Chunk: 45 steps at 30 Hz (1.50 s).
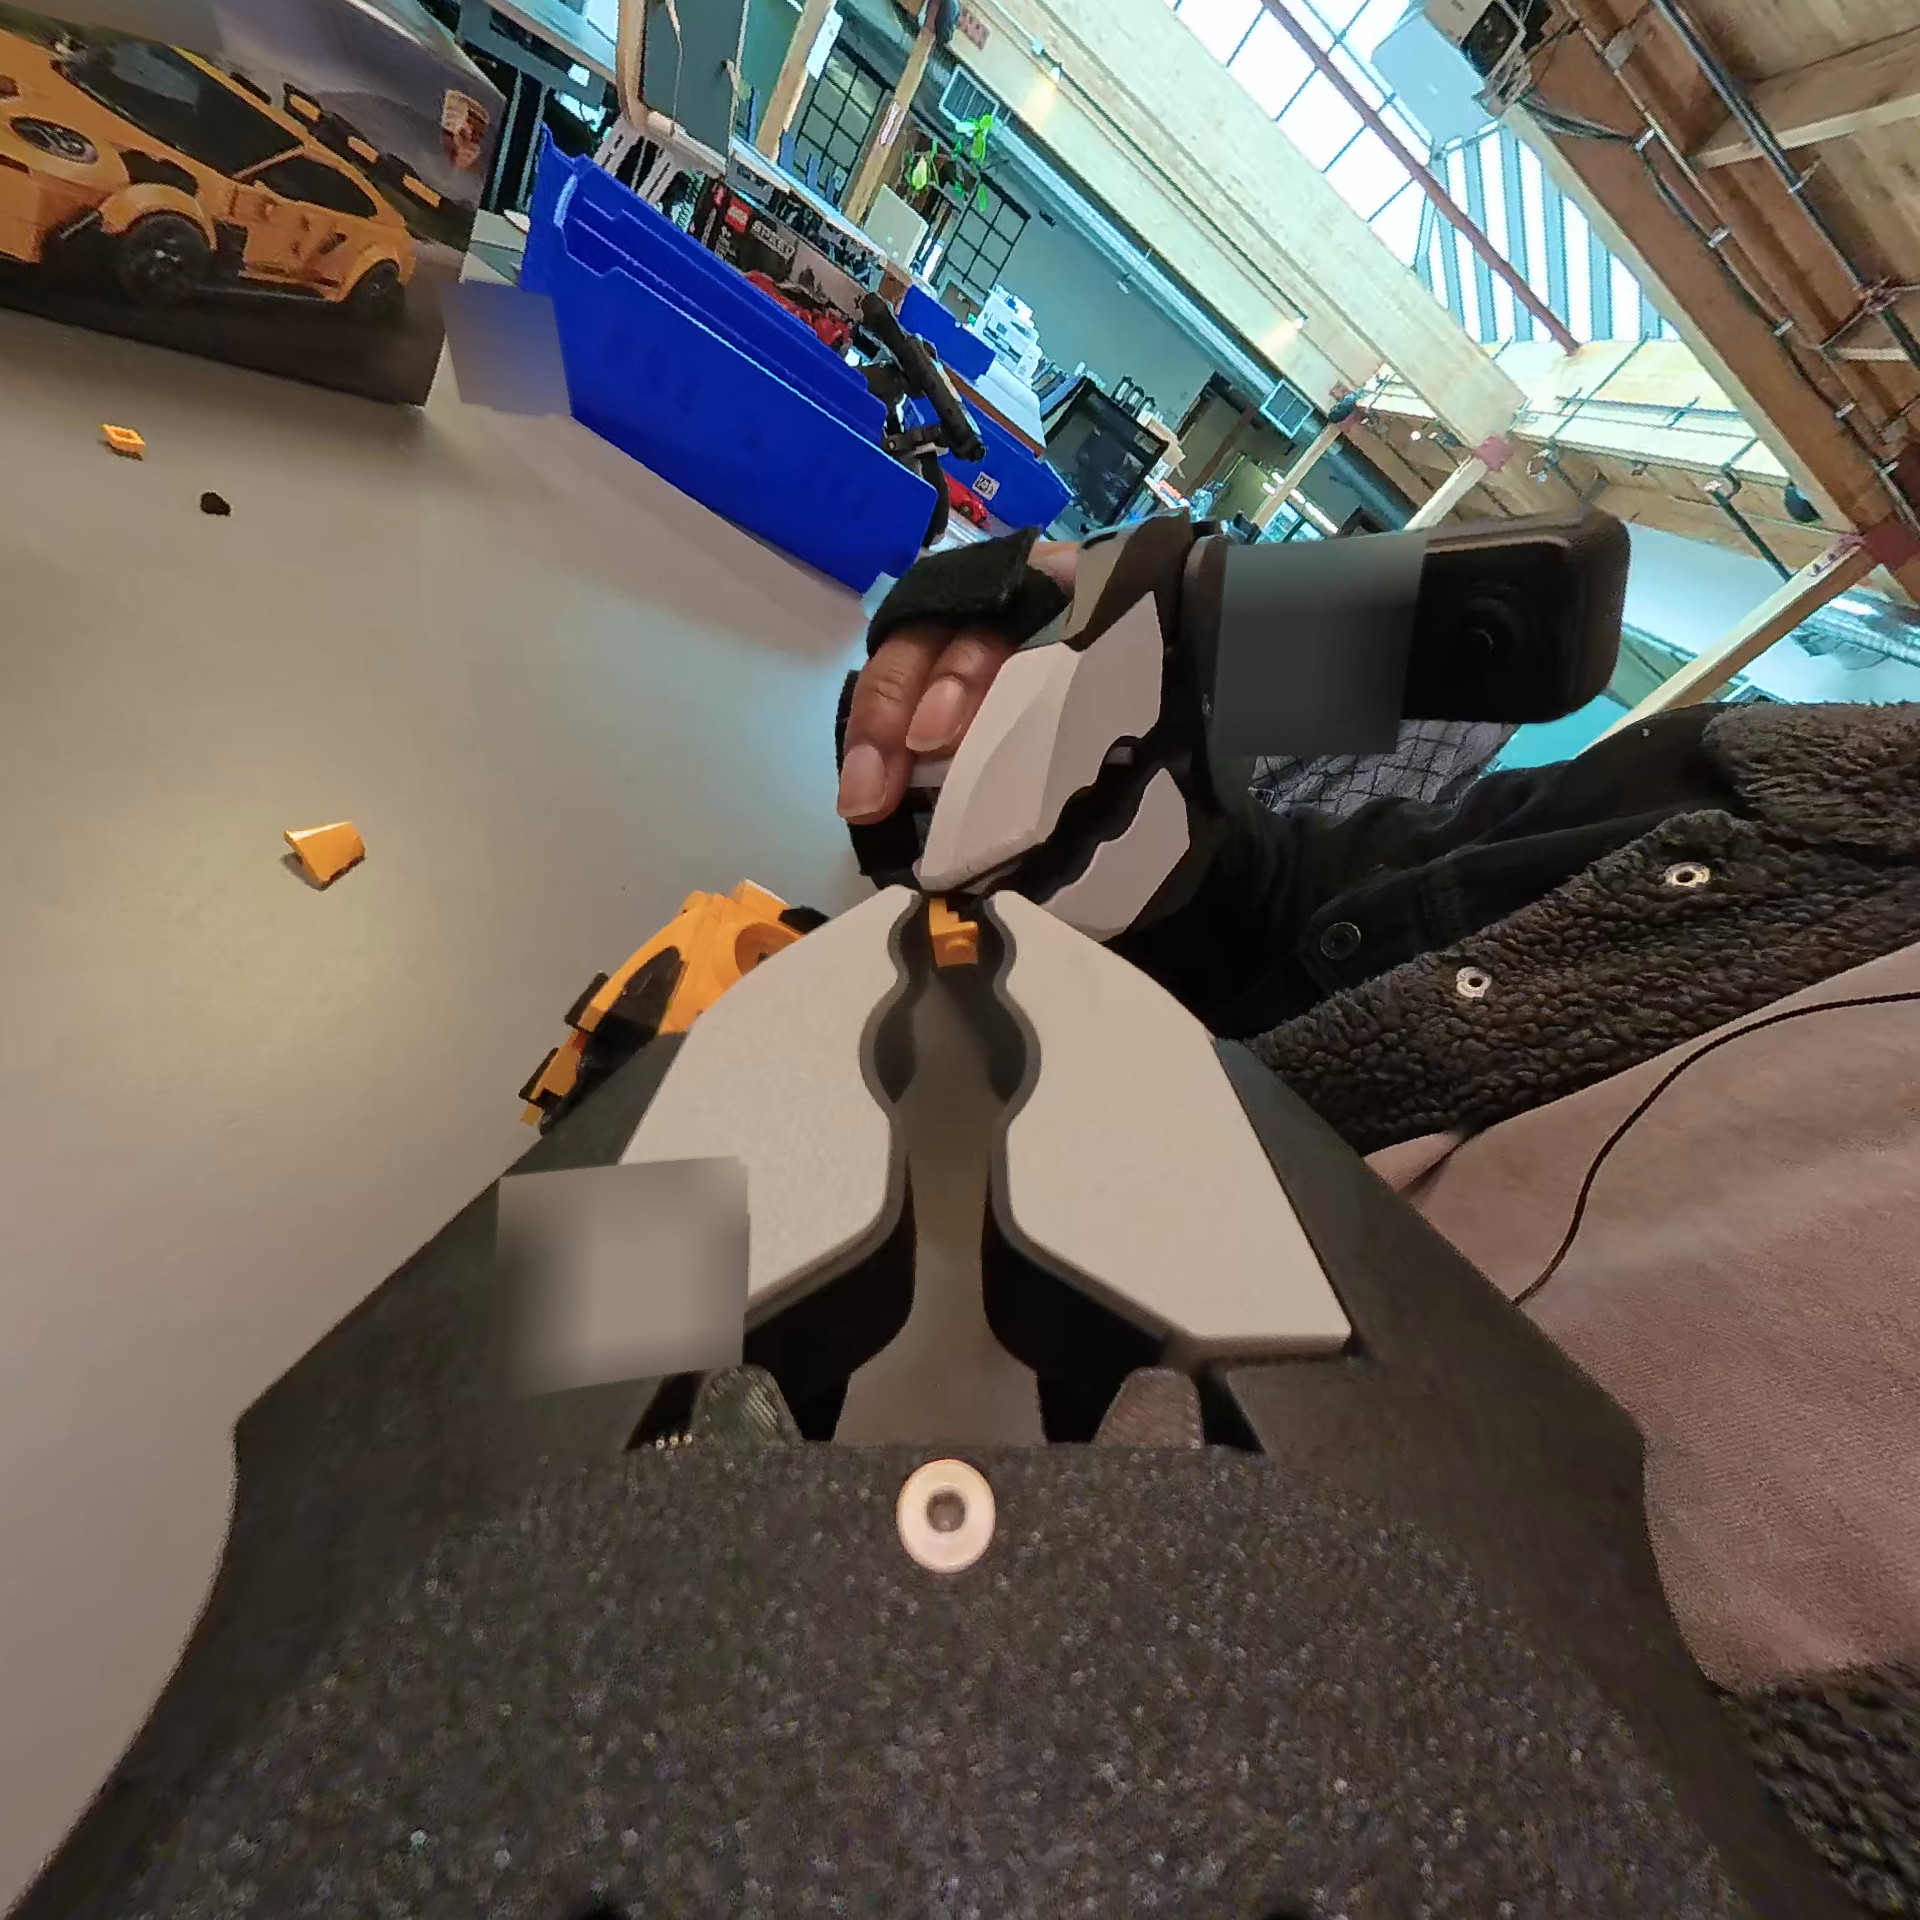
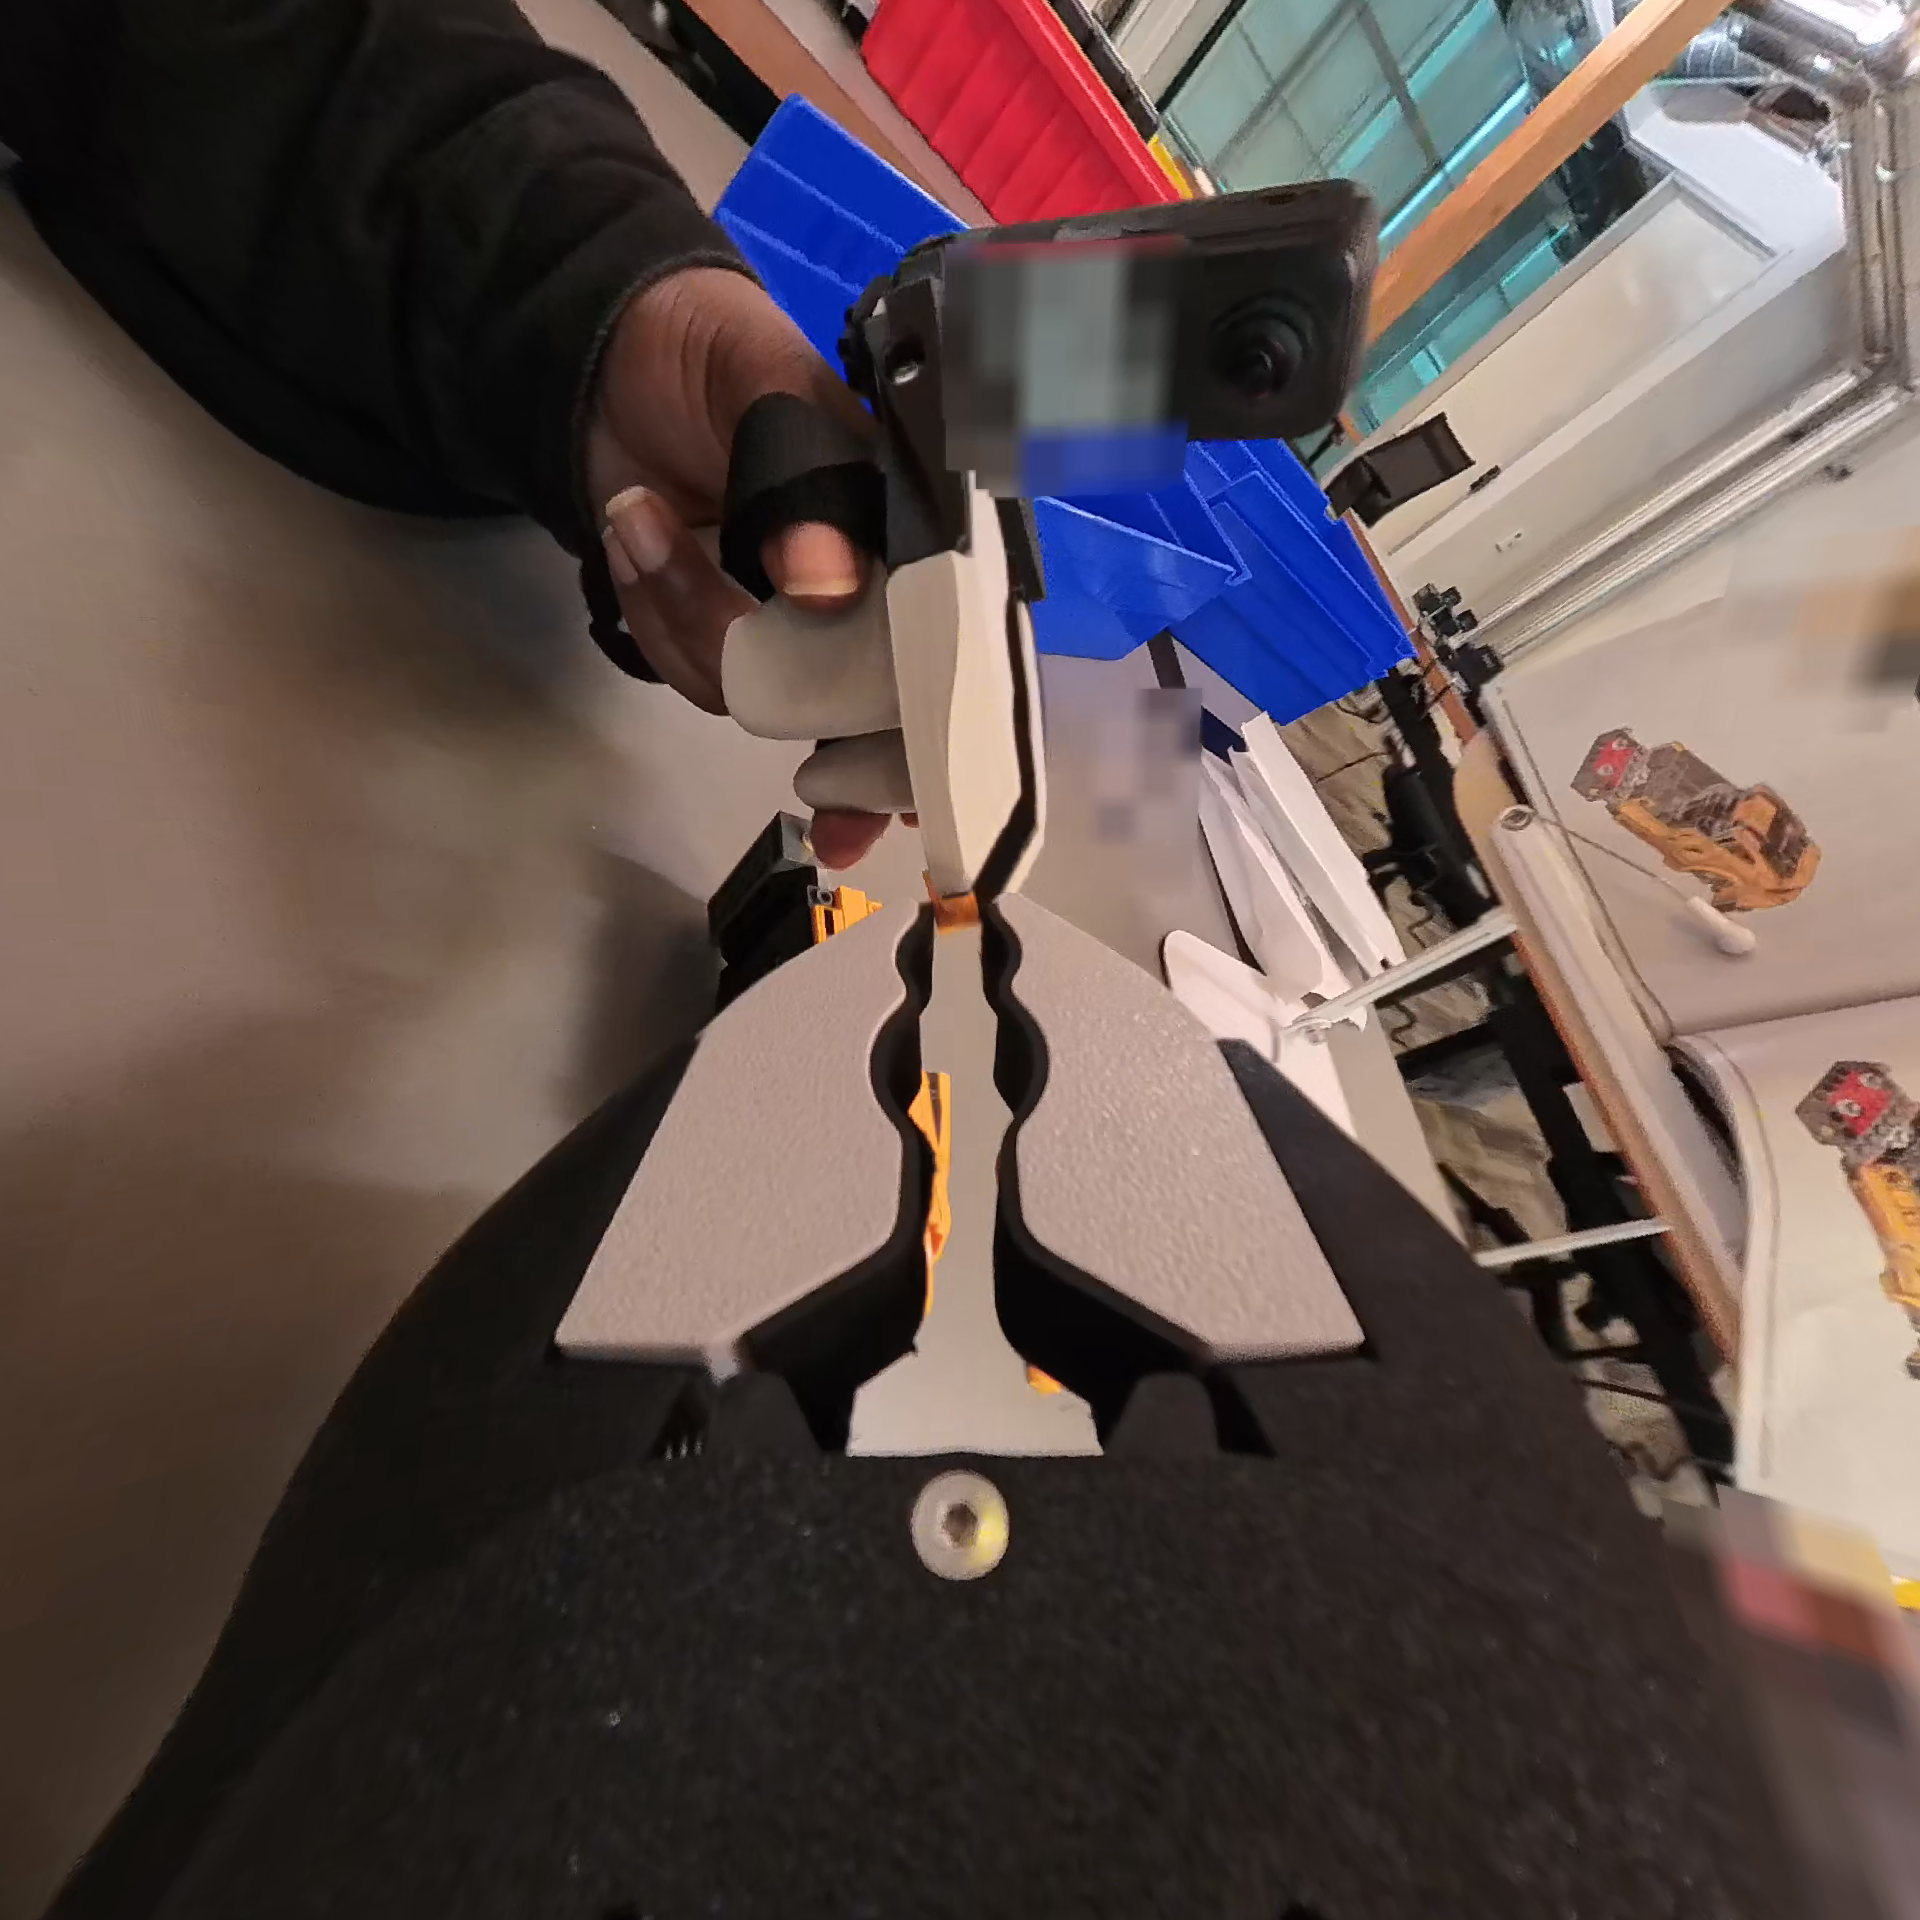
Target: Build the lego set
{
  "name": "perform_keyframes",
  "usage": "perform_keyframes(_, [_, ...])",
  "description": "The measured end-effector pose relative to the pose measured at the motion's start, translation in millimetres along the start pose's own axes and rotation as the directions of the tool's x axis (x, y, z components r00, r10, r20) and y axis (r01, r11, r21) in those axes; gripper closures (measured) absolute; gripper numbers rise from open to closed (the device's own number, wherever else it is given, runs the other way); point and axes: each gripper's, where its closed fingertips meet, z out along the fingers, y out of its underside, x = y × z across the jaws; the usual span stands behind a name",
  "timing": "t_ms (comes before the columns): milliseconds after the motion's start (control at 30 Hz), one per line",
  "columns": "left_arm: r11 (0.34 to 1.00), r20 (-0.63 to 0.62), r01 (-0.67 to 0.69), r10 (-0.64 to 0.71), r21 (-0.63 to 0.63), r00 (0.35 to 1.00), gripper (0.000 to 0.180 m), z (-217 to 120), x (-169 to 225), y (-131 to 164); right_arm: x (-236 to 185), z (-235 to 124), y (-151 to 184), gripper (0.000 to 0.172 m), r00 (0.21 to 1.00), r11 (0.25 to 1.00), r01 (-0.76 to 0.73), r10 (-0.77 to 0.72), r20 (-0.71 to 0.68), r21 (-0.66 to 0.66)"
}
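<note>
A small orange brick piece [image 1: 954,938] sits between the fingertips of my left gripper [image 1: 949,920], and its pads close on it from both sides. My right gripper [image 1: 940,883] comes in from the upper right and pinches the top of the same piece. In the right wrist view the piece [image 2: 954,912] sits between the tips of my right gripper [image 2: 951,916], with the left gripper [image 2: 966,883] gripping it from above. Both are held above the grey table [image 1: 312,675]. An orange and black toy car model [image 1: 665,987] lies on the table just below and also shows in the right wrist view [image 2: 779,914].
Loose orange pieces [image 1: 325,850] [image 1: 123,438] and a small black piece [image 1: 214,504] lie on the table. A box picturing an orange car [image 1: 208,208] and blue bins [image 1: 727,384] stand behind. Blue bins [image 2: 1195,561], a red bin [image 2: 997,104] and white sheets [image 2: 1299,862] show in the right wrist view. The tips of both grippers are at nearly the same place.
</note>
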Motion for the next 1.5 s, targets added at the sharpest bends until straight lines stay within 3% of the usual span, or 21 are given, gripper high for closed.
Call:
perform_keyframes(200, [0.998,-0.019,0.003,-0.002,0.069,1.000,0.172,-5,-1,-9,4,-1,0,0.160,0.986,0.986,-0.166,0.165,0.038,0.029])
perform_keyframes(433, [0.989,-0.010,-0.014,0.016,0.147,1.000,0.172,-9,-4,-18,10,8,2,0.160,0.965,0.965,-0.260,0.259,-0.030,-0.027])
perform_keyframes(1100, [0.974,0.034,-0.016,0.008,0.227,0.999,0.173,-11,-9,-26,24,16,3,0.165,0.926,0.942,-0.332,0.316,-0.209,-0.047])
perform_keyframes(1500, [0.967,0.020,0.001,-0.007,0.253,1.000,0.172,-12,-9,-29,26,15,2,0.168,0.922,0.943,-0.333,0.320,-0.218,-0.025])
